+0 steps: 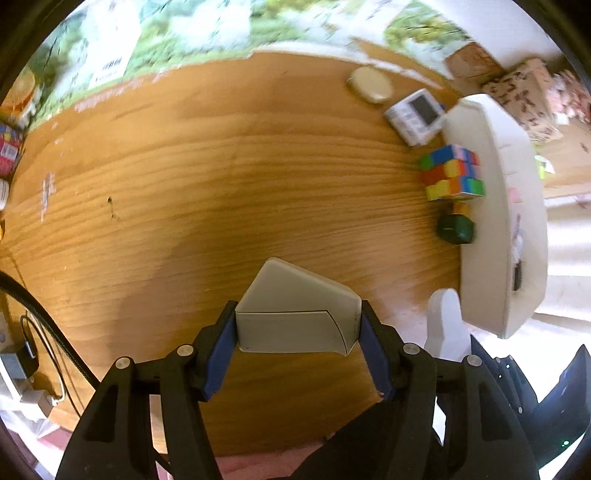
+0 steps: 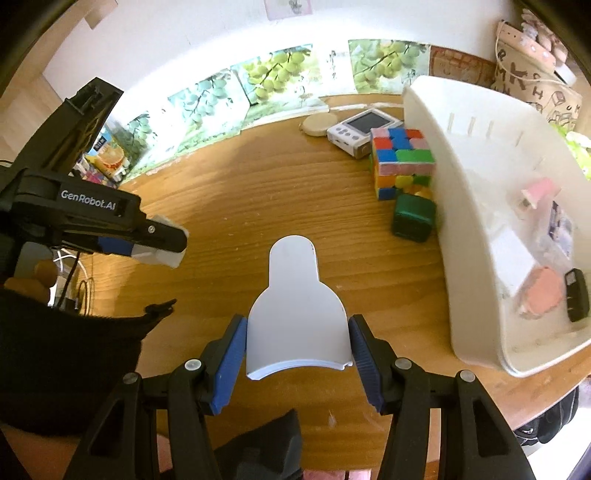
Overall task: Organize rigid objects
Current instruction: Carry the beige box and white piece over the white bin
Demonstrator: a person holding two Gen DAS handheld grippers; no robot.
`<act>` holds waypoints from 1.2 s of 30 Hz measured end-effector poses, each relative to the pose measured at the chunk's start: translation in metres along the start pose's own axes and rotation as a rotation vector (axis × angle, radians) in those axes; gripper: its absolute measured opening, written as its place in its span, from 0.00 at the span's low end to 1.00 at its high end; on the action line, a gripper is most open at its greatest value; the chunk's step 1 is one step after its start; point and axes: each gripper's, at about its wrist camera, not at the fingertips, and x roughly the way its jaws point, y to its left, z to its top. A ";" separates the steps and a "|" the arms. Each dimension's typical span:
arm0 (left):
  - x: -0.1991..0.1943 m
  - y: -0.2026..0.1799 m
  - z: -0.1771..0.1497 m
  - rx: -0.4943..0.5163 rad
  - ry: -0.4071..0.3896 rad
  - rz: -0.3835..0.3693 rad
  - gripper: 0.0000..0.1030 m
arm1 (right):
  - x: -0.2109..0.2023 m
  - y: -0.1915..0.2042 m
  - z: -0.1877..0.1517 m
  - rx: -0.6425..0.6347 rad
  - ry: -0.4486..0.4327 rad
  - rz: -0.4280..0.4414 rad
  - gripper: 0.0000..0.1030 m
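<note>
with the left gripper (image 1: 297,325) jaws clamped on a white box (image 1: 295,314) and the right gripper (image 2: 297,343) jaws pinching a white scoop (image 2: 295,310) above the worktop (image 2: 258,206), carry both level over the bin (image 2: 476,221) wall, clear of the cube (image 2: 402,162).

Cube (image 2: 402,162) beside bin (image 2: 461,221)

white bin (image 1: 495,206) cut off at edge, posters (image 1: 192,33) blurred

L claw (image 1: 298,347) & R claw (image 2: 297,345) both clamped, angled steeply down.
</note>
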 end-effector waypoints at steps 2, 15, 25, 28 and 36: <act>-0.005 -0.010 -0.005 0.025 -0.029 -0.005 0.64 | -0.008 -0.003 -0.002 -0.001 0.000 0.010 0.55; -0.001 -0.096 -0.017 0.077 -0.187 -0.100 0.64 | -0.065 -0.044 -0.018 -0.026 -0.029 0.044 0.55; -0.019 -0.156 -0.023 0.136 -0.425 -0.166 0.64 | -0.094 -0.084 -0.014 -0.091 -0.039 0.046 0.55; -0.022 -0.172 -0.023 0.152 -0.489 -0.174 0.64 | -0.100 -0.100 -0.009 -0.116 -0.041 0.045 0.55; -0.025 -0.215 -0.025 0.169 -0.668 -0.208 0.64 | -0.108 -0.143 0.009 -0.184 -0.045 0.044 0.55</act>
